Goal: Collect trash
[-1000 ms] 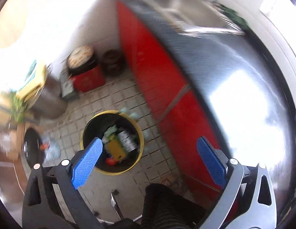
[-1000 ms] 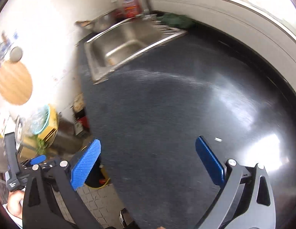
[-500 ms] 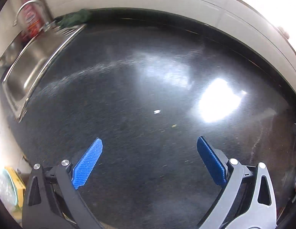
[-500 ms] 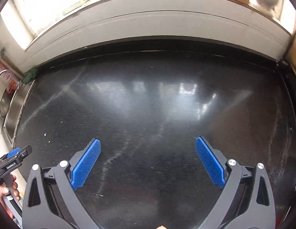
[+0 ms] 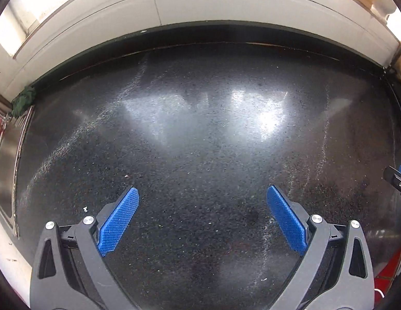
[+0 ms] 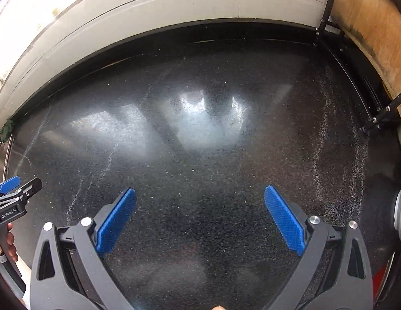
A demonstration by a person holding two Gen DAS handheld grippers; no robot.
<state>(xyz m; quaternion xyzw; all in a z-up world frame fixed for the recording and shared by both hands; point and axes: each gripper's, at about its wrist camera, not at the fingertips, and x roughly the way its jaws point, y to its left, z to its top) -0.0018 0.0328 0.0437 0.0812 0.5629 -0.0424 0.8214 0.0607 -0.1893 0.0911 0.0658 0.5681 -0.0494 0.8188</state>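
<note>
Trash is close to absent here: all I can pick out on the dark speckled desk (image 5: pixel 200 142) is a small pale scrap (image 5: pixel 84 208), lying just beyond the left gripper's (image 5: pixel 201 201) left finger, and a still smaller fleck (image 5: pixel 126 176) a little further out. Neither shows in the right wrist view, as far as I can tell. Both look like crumbs or torn bits of paper, white against the black stone, too small to say which.

My guess is they weigh nothing and are thin and flat, so a pinch from above would likely slide off the polished, shiny surface; better to come in low with one fingertip behind the scrap and close on its edge, or nudge it towards the desk's rim.

The left gripper hovers over the desk with its blue pads spread wide, holding nothing. The right gripper (image 6: pixel 200 201) is likewise wide apart and empty, over a bare stretch further right. A steel sink (image 5: pixel 6 160) lies at the far left, with a green cloth (image 5: pixel 24 100) bunched at its back corner.
</note>
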